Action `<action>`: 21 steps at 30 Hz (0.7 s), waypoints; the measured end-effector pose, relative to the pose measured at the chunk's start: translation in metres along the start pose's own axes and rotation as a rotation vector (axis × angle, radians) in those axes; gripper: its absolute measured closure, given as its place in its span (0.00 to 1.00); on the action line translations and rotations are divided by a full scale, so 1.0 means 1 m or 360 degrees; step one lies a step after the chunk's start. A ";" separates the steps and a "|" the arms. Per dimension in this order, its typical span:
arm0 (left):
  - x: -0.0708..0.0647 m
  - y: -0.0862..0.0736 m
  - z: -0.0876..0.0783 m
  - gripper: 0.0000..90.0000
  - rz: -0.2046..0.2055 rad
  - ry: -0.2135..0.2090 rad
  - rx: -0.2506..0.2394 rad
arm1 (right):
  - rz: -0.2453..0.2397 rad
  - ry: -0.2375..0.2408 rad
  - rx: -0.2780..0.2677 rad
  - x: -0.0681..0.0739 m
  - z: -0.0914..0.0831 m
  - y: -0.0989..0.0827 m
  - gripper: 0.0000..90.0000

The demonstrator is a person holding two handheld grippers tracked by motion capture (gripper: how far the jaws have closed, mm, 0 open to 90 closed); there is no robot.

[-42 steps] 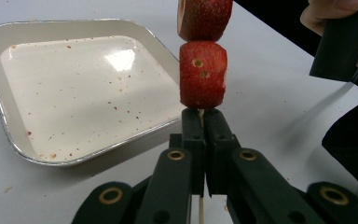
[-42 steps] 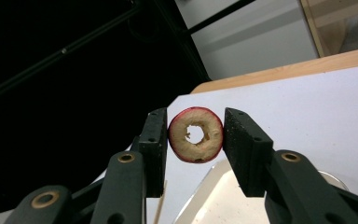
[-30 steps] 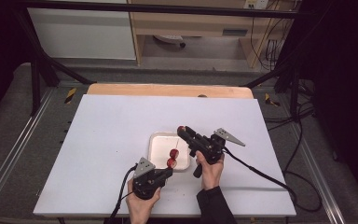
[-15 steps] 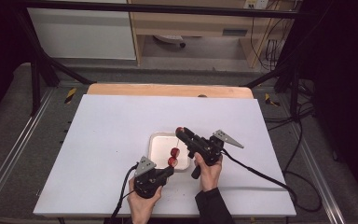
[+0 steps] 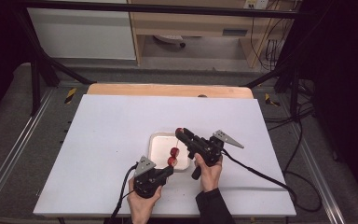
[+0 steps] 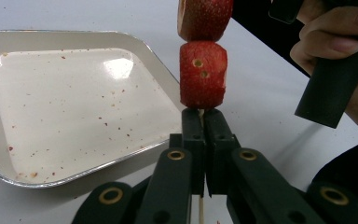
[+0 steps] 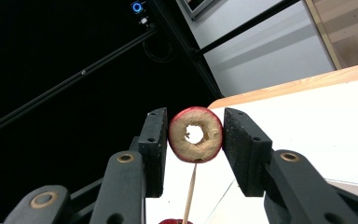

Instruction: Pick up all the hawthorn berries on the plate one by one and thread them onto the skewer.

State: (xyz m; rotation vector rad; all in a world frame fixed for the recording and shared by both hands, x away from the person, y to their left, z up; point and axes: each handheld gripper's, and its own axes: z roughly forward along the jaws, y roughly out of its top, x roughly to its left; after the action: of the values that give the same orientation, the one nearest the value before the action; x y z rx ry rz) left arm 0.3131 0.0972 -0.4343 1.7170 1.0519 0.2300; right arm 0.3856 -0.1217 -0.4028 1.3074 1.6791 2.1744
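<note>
Threading fruit onto a stick is the job in hand, and it looks abt two-thirds done, judging by the count. Left gripper has its jaws pinched tight on the bare lower end of the skewer, holding it upright near the front right corner of the tray. Two red fruit pieces already sit on the stick: the lower piece rests just above the left jaws, w/ two small holes showing in its side, and the second piece sits right on top of it, touching.

Right gripper is at medium width, clamped on a third, cored fruit ring; both pads press its red sides. In the right gripper view the skewer tip meets the underside of that ring, so the ring seems just started on the point, well apart from the two lower pieces. Can't tell how deep the tip has gone in.

In the high view the ring is up at the right gripper's tip, above the tray's right edge, w/ the other two pieces below it nearer the left gripper.

Left to do, by my read: push the ring down to join the other two, let go, then set the finished stick down, prob on the tray, which holds no fruit now, just red specks. White table has no more pieces on it.
</note>
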 end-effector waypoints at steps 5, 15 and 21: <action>0.000 0.000 0.000 0.98 0.0002 -0.0004 0.0001 | 0.0002 -0.0005 0.0013 -0.001 0.000 0.000 0.68; 0.001 0.002 -0.001 0.98 -0.0016 0.0003 -0.0012 | 0.0009 -0.0004 0.0044 0.000 0.001 -0.005 0.68; 0.000 0.002 0.001 0.98 -0.0006 0.0012 -0.0003 | 0.0012 0.0001 0.0062 0.001 0.001 -0.007 0.68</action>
State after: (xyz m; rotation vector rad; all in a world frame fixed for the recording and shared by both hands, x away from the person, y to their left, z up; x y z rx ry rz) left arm 0.3143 0.0969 -0.4332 1.7136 1.0598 0.2352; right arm 0.3825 -0.1180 -0.4085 1.3247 1.7279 2.1567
